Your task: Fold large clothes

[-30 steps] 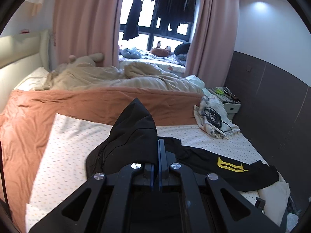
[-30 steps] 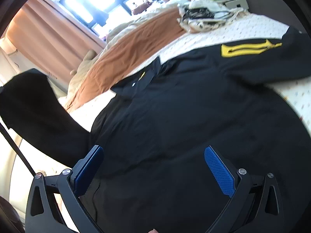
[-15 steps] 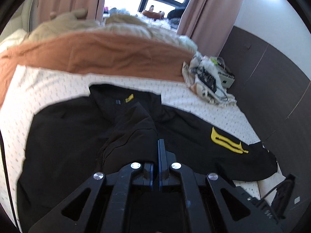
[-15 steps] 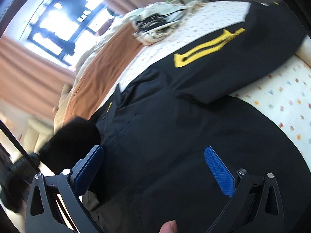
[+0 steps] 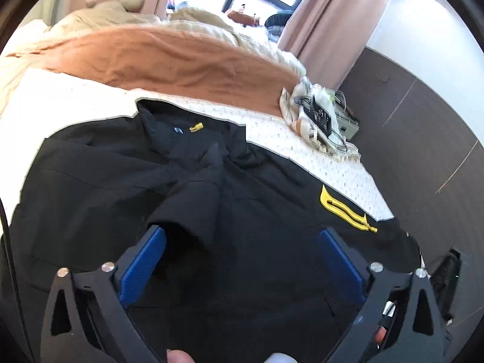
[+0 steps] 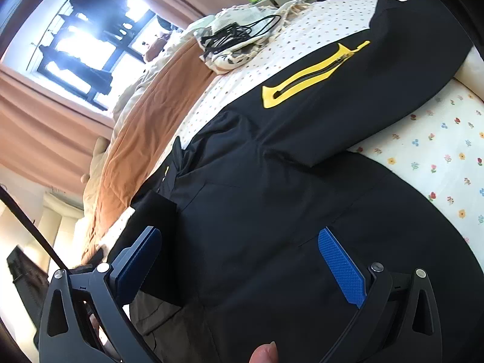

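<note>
A large black jacket (image 5: 257,211) lies spread on the bed, collar toward the orange blanket, with a yellow zip pocket (image 5: 345,208) on its right sleeve. One sleeve (image 5: 193,205) lies folded across the jacket's middle. My left gripper (image 5: 242,260) is open and empty just above that sleeve's cuff. In the right wrist view the jacket (image 6: 302,196) fills the frame, its yellow-pocket sleeve (image 6: 311,75) stretched out to the side. My right gripper (image 6: 239,260) is open and empty over the jacket's body.
The bed has a white flowered sheet (image 6: 438,157) and an orange blanket (image 5: 169,57) beyond the collar. A cloth bag with black cables (image 5: 314,115) lies at the bed's right edge by a dark wall (image 5: 423,121). Pink curtains frame a bright window.
My left gripper carried the held sleeve down across the jacket's middle, then opened and let it go. My right gripper stayed open and swung toward the yellow-pocket sleeve.
</note>
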A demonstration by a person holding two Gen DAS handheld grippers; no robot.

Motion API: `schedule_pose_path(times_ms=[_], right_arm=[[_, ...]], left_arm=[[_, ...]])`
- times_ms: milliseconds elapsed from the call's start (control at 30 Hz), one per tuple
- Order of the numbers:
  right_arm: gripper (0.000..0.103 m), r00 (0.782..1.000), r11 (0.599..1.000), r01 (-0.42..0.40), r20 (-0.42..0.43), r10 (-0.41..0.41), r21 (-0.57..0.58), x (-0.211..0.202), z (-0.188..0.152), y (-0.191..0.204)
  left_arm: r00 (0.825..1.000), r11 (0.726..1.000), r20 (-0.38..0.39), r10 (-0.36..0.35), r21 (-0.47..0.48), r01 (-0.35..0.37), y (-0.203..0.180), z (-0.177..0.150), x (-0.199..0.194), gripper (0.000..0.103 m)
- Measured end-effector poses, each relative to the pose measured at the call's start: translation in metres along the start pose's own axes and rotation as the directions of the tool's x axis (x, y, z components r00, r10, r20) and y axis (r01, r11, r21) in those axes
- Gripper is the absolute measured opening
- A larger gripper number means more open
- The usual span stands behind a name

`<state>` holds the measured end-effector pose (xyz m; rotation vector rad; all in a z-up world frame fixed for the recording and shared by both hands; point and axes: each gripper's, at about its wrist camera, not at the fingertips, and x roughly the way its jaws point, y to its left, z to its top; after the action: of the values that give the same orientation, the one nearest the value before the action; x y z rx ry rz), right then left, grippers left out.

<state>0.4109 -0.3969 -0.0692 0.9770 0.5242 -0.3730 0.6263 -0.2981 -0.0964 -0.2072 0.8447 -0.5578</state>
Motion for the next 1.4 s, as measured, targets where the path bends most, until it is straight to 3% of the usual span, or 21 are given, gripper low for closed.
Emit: schedule_pose_path(times_ms=[267, 367, 567, 667, 767, 867, 967, 1200, 1300, 1400], right_arm=[[0.103, 1.0, 0.995, -0.019, -0.022, 0.017, -0.098, 0.006, -0.007, 0.021], [0.103, 0.999, 0.988, -0.031, -0.038, 0.026, -0.148, 0.011, -0.011, 0.032], [0.103, 0.999, 0.956, -0.015, -0.044, 0.002, -0.292, 0.019, -0.031, 0.063], [0.103, 0.999, 0.915, 0.015, -0.03, -0.03, -0.404, 0.024, -0.047, 0.082], [0.103, 0.996, 0.846, 0.077, -0.003, -0.093, -0.528, 0.035, -0.068, 0.102], [0.103, 0.984, 0.755, 0.164, 0.046, -0.174, -0.635, 0.049, -0.086, 0.122], [0.103, 0.962, 0.661, 0.25, 0.102, -0.255, -0.707, 0.068, -0.103, 0.137], [0.103, 0.939, 0.57, 0.293, 0.118, -0.324, -0.767, 0.108, -0.12, 0.165], [0.103, 0.916, 0.512, 0.32, 0.122, -0.382, -0.797, 0.133, -0.123, 0.169], [0.103, 0.872, 0.441, 0.377, 0.153, -0.464, -0.814, 0.155, -0.124, 0.169]], left_arm=[[0.997, 0.993, 0.074, 0.027, -0.118, -0.018, 0.044, -0.019, -0.065, 0.103], [0.992, 0.984, 0.082, 0.093, -0.158, -0.08, 0.062, -0.029, -0.087, 0.103], [0.966, 0.948, 0.128, 0.225, -0.257, -0.187, 0.1, -0.05, -0.121, 0.103], [0.963, 0.942, 0.124, 0.239, -0.272, -0.199, 0.117, -0.051, -0.125, 0.103], [0.961, 0.94, 0.136, 0.242, -0.277, -0.198, 0.132, -0.052, -0.136, 0.103], [0.938, 0.927, 0.169, 0.303, -0.28, -0.249, 0.144, -0.055, -0.151, 0.103], [0.926, 0.912, 0.187, 0.327, -0.318, -0.258, 0.16, -0.058, -0.162, 0.103], [0.924, 0.904, 0.17, 0.343, -0.329, -0.275, 0.184, -0.065, -0.169, 0.103], [0.907, 0.889, 0.15, 0.393, -0.313, -0.333, 0.19, -0.068, -0.173, 0.103], [0.89, 0.869, 0.13, 0.437, -0.316, -0.381, 0.198, -0.07, -0.175, 0.103]])
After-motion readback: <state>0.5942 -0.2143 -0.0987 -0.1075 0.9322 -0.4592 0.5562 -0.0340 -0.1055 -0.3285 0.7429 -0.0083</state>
